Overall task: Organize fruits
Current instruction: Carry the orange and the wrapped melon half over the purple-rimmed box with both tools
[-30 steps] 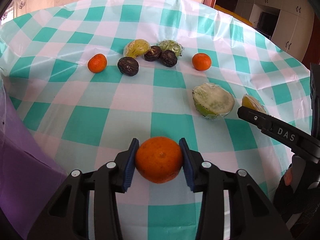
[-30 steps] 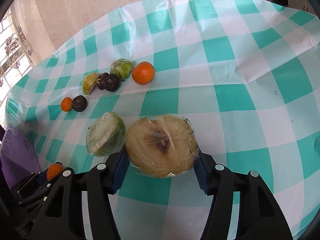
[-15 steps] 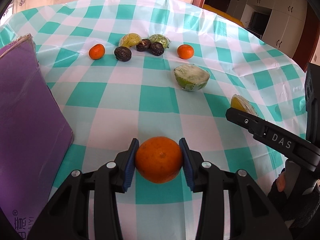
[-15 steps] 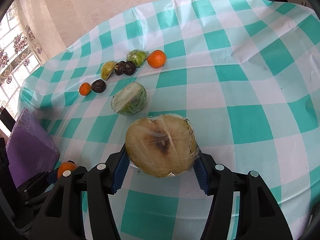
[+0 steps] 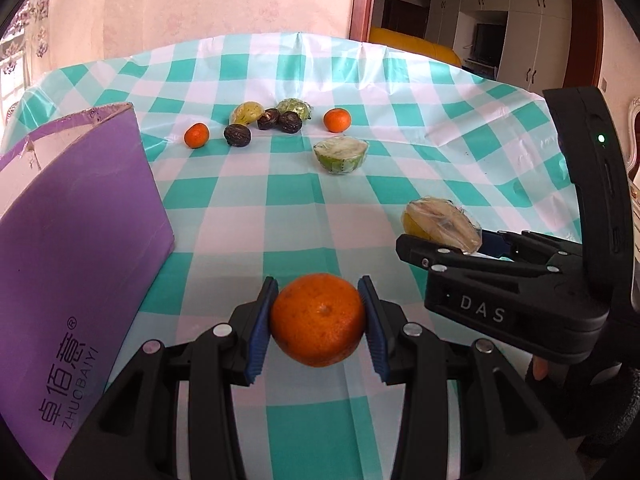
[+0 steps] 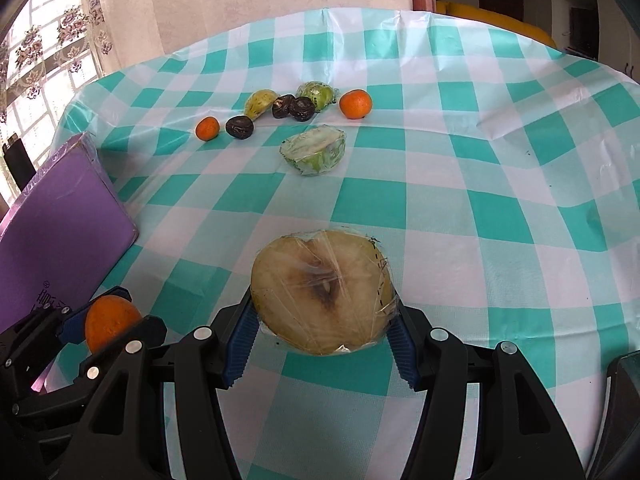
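Carry step in hand: round orange mandarin (image 5: 318,319) clamped in left gripper (image 5: 319,322), film-wrapped pale cut fruit half (image 6: 323,294) clamped in right gripper (image 6: 322,336), both held above the tabletop beside the purple cardboard box (image 5: 76,256); delivery into that box is judged due next.

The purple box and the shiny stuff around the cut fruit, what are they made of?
The purple box looks like cardboard with a smooth matte finish: flat stiff sides, sharp folded edges, printed lettering. The cut fruit in the right gripper seems wrapped in thin clear plastic film: it wrinkles and gleams over the pale flesh.
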A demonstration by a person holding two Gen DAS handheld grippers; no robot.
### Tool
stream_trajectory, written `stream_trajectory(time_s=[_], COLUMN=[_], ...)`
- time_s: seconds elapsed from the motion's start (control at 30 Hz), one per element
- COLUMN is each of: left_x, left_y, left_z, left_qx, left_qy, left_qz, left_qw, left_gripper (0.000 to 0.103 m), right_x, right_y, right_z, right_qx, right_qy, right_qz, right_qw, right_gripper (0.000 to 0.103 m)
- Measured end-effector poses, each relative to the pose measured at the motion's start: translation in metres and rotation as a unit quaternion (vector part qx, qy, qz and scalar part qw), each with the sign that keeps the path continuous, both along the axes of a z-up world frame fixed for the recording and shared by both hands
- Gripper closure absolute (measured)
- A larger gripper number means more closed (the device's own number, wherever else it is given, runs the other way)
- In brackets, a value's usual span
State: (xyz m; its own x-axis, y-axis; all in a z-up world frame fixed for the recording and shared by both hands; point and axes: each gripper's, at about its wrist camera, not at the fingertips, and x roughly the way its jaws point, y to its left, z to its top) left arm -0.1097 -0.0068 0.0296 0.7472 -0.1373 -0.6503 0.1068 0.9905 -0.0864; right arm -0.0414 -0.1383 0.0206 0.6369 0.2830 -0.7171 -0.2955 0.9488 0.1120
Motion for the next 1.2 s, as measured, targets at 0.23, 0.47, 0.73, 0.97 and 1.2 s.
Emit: stream_trajectory(time_s=[0.23, 0.47, 0.73, 0.97, 1.2], left_x=[-0.036, -0.077, -0.107, -0.115, -0.118], left_y=[0.016, 0.051, 0.107, 0.159, 0.198], left_z=[0.036, 0.089, 0.114, 0.112, 0.105], left_qx=[-0.012, -0.007, -0.008, -0.022, -0.031], left_qy=[-0.054, -0.129, -0.141, -0.111, -0.053], left_qz=[0.003, 0.04, 0.117, 0.182, 0.215], left_qw=[0.9985, 0.9908, 0.983, 0.9768, 0.9746], left_gripper=[0.062, 0.062, 0.061, 0.061, 0.061], right_x=[-0.034, -0.064, -0.092, -0.111, -0.103], right_y=[0.019, 0.055, 0.1, 0.141, 0.19], right_z=[0.014, 0.067, 0.102, 0.122, 0.123], right_qx=[-0.033, -0.036, -0.026, -0.015, -0.001], right_qy=[-0.032, -0.107, -0.154, -0.185, -0.155], right_qz=[0.025, 0.066, 0.122, 0.173, 0.226], right_qw=[0.999, 0.991, 0.98, 0.967, 0.962], right_gripper=[0.046, 0.046, 0.046, 0.045, 0.045])
